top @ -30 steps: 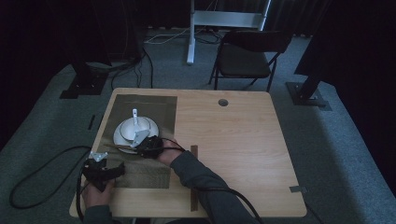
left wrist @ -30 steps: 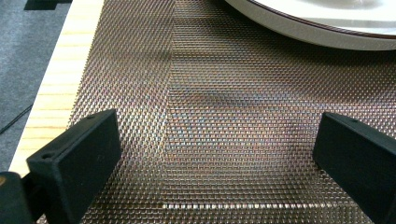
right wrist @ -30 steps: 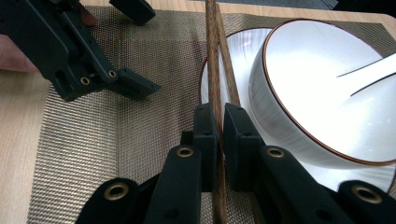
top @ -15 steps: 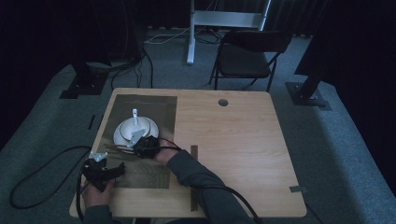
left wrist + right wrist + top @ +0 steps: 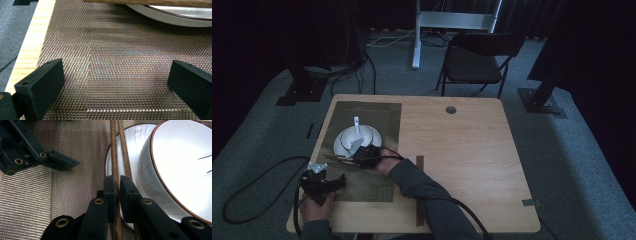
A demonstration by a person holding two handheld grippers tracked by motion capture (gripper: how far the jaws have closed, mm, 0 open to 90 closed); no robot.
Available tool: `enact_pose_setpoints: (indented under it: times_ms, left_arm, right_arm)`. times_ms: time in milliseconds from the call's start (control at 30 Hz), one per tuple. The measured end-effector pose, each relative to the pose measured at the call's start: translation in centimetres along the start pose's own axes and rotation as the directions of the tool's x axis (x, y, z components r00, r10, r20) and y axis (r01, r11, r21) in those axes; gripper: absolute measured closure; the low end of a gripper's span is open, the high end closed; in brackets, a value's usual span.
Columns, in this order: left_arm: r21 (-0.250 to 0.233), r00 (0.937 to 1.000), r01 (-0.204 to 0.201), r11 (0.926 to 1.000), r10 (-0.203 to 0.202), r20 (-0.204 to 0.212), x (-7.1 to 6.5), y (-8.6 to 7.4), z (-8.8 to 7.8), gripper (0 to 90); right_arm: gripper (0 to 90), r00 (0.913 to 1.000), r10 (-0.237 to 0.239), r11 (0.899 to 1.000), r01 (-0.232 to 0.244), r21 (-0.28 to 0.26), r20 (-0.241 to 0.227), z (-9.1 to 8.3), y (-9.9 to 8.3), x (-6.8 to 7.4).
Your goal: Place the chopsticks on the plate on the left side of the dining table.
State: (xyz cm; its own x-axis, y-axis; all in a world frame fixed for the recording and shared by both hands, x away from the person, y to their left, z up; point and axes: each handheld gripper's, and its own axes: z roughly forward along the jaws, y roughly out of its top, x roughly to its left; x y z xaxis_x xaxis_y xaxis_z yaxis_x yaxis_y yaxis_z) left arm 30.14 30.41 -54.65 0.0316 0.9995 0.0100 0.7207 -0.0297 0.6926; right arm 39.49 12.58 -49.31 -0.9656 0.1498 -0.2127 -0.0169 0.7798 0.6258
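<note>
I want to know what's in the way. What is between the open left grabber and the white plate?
Just bare woven placemat lies between the left gripper and the plate, seen in the left gripper view.

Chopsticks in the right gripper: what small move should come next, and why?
Probably lower the chopsticks onto the plate rim beside the bowl, then open. The right gripper is shut on them over the rim, while the left gripper hangs open over the mat.
</note>
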Motion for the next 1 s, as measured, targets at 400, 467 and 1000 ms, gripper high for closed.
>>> enact_pose_setpoints:
  times_ms: [400,467,1000]
  left_arm:
    - [0.001,1.0,0.0,1.0,0.0,0.0,0.0,0.0,-0.01,1.4]
    - [0.001,1.0,0.0,1.0,0.0,0.0,0.0,0.0,-0.01,1.4]
    - [0.001,1.0,-0.001,1.0,0.001,0.0,0.0,0.0,-0.01,1.4]
  right_arm:
    - [83.9,1.0,-0.004,1.0,0.004,0.007,0.002,0.32,0.44,-0.05]
    - [83.9,1.0,-0.007,1.0,0.007,0.006,0.0,0.41,0.53,-0.07]
    - [83.8,0.9999,0.001,1.0,-0.001,0.003,0.013,0.8,0.82,-0.05]
